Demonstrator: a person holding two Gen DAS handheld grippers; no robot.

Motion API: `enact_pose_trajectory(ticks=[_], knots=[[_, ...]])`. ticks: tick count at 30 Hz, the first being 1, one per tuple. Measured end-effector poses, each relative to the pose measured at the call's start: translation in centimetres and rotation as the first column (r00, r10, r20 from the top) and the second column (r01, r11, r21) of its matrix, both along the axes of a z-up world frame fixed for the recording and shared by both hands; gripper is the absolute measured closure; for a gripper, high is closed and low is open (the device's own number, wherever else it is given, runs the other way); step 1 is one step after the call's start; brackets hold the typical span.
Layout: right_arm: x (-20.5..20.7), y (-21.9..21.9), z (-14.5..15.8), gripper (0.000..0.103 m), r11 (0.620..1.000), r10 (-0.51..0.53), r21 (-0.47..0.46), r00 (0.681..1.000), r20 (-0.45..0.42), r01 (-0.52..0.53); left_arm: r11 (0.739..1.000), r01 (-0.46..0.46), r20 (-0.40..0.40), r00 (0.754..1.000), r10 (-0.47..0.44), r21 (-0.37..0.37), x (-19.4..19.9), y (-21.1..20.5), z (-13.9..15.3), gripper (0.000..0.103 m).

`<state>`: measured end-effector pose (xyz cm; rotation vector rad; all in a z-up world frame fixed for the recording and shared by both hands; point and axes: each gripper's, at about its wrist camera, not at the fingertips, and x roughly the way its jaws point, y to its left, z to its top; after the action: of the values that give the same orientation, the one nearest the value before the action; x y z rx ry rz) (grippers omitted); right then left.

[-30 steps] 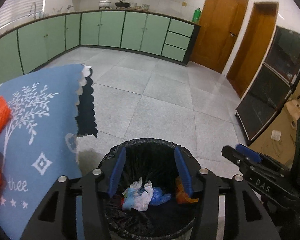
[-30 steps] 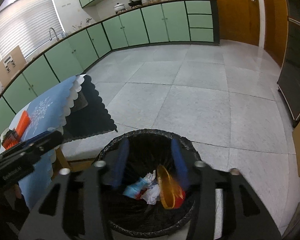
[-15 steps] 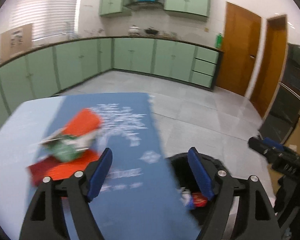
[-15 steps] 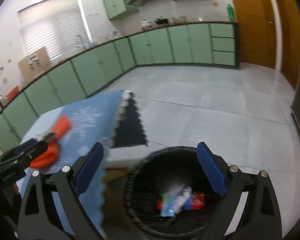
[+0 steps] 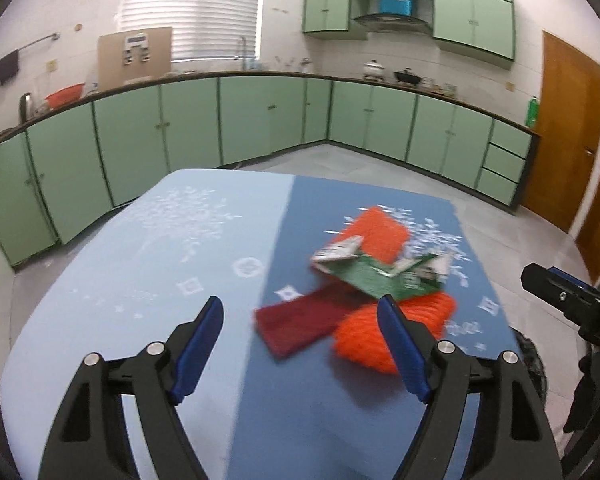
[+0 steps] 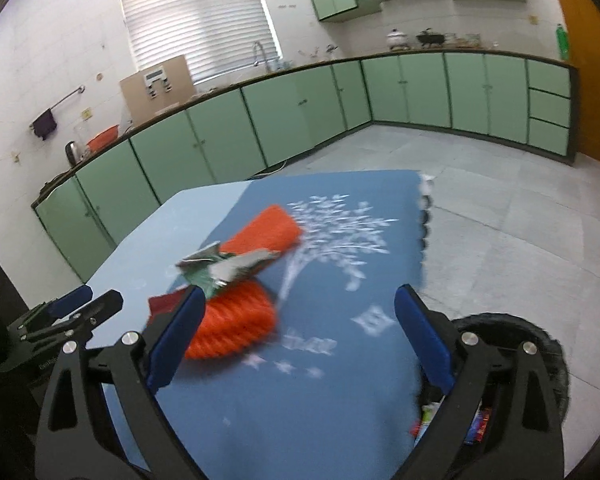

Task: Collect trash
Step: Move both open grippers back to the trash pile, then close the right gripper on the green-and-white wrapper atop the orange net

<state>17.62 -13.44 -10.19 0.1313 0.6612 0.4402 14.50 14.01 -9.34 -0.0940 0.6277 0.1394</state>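
Hovering spread and empty above the blue tablecloth, left gripper and right gripper should single out the crumpled green wrapper atop the orange pile, beside the bin.

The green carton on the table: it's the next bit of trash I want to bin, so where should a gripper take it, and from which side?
Probably the raised torn flap at the left end of the green carton, coming from above. It lies crumpled on top of the orange mesh and red cloth, so a low approach would likely snag those.
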Motion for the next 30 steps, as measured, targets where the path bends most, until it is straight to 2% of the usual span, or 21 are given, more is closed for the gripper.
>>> enact_pose_trajectory(ticks=[7, 13, 17, 22, 27, 30], knots=[[2.2, 4.6, -0.6, 0.010, 0.999, 0.023, -0.030, 0.999, -0.035, -0.024, 0.997, -0.069, -0.002, 0.998, 0.069, -0.017, 1.5, 3.1, -0.8, 0.025], [2.9, 6.1, -1.9, 0.011, 0.999, 0.023, -0.047, 0.997, -0.077, -0.026, 0.997, -0.071, -0.022, 0.997, 0.071, -0.021, 2.6, 3.8, -1.7, 0.025], [3.6, 6.9, -2.3, 0.021, 0.998, 0.036, -0.045, 0.995, -0.098, -0.041, 0.997, -0.075, -0.033, 0.997, 0.074, -0.034, 3.3, 4.3, -2.2, 0.025], [4.1, 7.6, -2.7, 0.026, 0.997, 0.059, -0.039, 0.991, -0.123, -0.064, 0.996, -0.077, -0.035, 0.997, 0.076, -0.042, 3.5, 4.8, -2.5, 0.025], [4.3, 8.1, -3.1, 0.035, 0.996, 0.075, -0.030, 0.986, -0.147, -0.080, 0.995, -0.083, -0.044, 0.996, 0.081, -0.053, 3.8, 5.2, -2.8, 0.025], [4.5, 8.0, -3.2, 0.044, 0.996, 0.083, -0.006, 0.983, -0.167, -0.085, 0.995, -0.081, -0.050, 0.996, 0.078, -0.052, 4.0, 5.2, -2.9, 0.025]])
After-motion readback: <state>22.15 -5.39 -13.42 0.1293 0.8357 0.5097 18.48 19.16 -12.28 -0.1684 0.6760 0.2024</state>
